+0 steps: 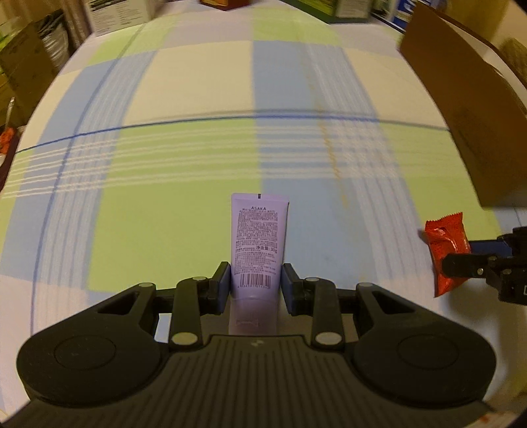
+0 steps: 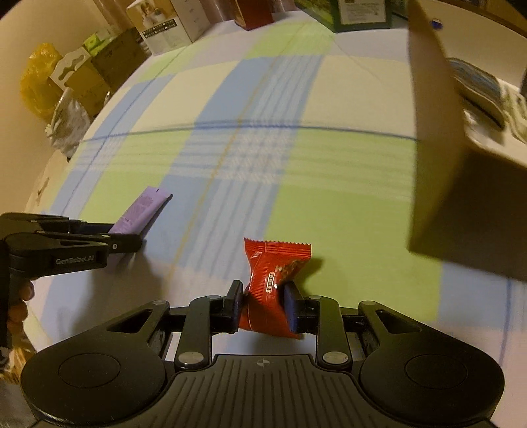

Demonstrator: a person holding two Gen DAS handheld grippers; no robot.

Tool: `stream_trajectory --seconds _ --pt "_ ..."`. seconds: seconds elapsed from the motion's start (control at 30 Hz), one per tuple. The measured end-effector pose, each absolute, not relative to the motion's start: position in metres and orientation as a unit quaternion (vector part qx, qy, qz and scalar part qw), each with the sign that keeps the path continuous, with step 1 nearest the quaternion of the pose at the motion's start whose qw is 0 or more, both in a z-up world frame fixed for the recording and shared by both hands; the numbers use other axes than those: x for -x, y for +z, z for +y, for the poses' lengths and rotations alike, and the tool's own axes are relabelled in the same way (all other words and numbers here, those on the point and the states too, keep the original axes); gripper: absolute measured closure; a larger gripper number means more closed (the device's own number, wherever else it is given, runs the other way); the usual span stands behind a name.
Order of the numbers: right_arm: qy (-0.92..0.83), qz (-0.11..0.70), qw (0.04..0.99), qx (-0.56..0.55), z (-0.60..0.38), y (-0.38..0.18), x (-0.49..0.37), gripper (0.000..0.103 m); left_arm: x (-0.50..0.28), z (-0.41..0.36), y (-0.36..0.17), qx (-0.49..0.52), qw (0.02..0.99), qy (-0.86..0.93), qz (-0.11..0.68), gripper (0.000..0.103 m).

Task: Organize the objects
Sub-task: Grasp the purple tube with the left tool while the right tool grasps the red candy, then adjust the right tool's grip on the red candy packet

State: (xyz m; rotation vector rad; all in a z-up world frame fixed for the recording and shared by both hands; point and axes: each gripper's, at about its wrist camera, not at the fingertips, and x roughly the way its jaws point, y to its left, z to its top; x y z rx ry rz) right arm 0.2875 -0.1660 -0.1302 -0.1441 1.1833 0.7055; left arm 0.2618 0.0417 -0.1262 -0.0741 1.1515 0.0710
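My left gripper (image 1: 255, 280) is shut on a purple tube (image 1: 258, 240) with printed text and a barcode, held above the checked cloth. The tube also shows in the right wrist view (image 2: 140, 210), in the left gripper (image 2: 130, 238). My right gripper (image 2: 263, 298) is shut on a red snack packet (image 2: 275, 283), squeezing it at the middle. That packet also shows in the left wrist view (image 1: 446, 252), held by the right gripper (image 1: 457, 255) at the right edge.
A brown cardboard box (image 1: 467, 108) stands to the right, and it also shows in the right wrist view (image 2: 461, 184) with items inside. A green, blue and cream checked cloth (image 1: 197, 164) covers the table. Cartons (image 2: 168, 26) line the far edge.
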Motion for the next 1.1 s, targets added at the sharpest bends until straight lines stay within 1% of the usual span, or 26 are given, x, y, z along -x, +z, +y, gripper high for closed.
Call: stream_trajectory --seconds 0.27,0.5,0.53,0.6,0.63,0.67,0.7,0.77,0.87,0.9,0.97,1.1 --pt "0.318 0.544 0.772 0.079 -0.193 -0.126 -0.261 0.079 -0.236 0.000 -0.121 0.015 0.828 -0.027 0.561 0.076" --pt "0.314 0.534 0.781 0.075 -0.194 -0.124 -0.248 0.079 -0.221 -0.008 -0.120 0.012 0.820 -0.037 0.570 0.076" --pt "0.311 0.534 0.783 0.071 -0.194 -0.124 -0.248 0.078 -0.221 -0.008 -0.119 0.012 0.820 -0.036 0.571 0.076" --pt "0.307 0.535 0.785 0.064 -0.194 -0.126 -0.249 0.067 -0.220 -0.009 -0.119 0.009 0.820 -0.034 0.571 0.075" --pt "0.305 0.533 0.787 0.064 -0.194 -0.125 -0.248 0.056 -0.220 -0.009 -0.119 0.008 0.820 -0.033 0.572 0.075" --pt "0.301 0.528 0.791 0.065 -0.194 -0.125 -0.247 0.048 -0.220 -0.010 -0.119 0.008 0.820 -0.033 0.572 0.073" --pt "0.299 0.525 0.794 0.065 -0.193 -0.124 -0.246 0.048 -0.220 -0.011 -0.120 0.007 0.820 -0.032 0.571 0.072" --pt "0.297 0.527 0.794 0.062 -0.194 -0.125 -0.245 0.047 -0.220 -0.013 -0.121 0.008 0.820 -0.031 0.572 0.066" --pt "0.293 0.528 0.796 0.054 -0.195 -0.126 -0.245 0.047 -0.222 -0.021 -0.122 -0.008 0.822 -0.023 0.569 0.066" --pt "0.291 0.528 0.796 0.054 -0.196 -0.126 -0.244 0.047 -0.222 -0.023 -0.123 -0.012 0.824 -0.021 0.567 0.066" --pt "0.287 0.527 0.798 0.056 -0.194 -0.127 -0.243 0.047 -0.222 -0.024 -0.122 -0.009 0.826 -0.020 0.563 0.076" --pt "0.282 0.529 0.799 0.050 -0.194 -0.129 -0.242 0.047 -0.220 -0.023 -0.122 -0.004 0.828 -0.018 0.561 0.076"
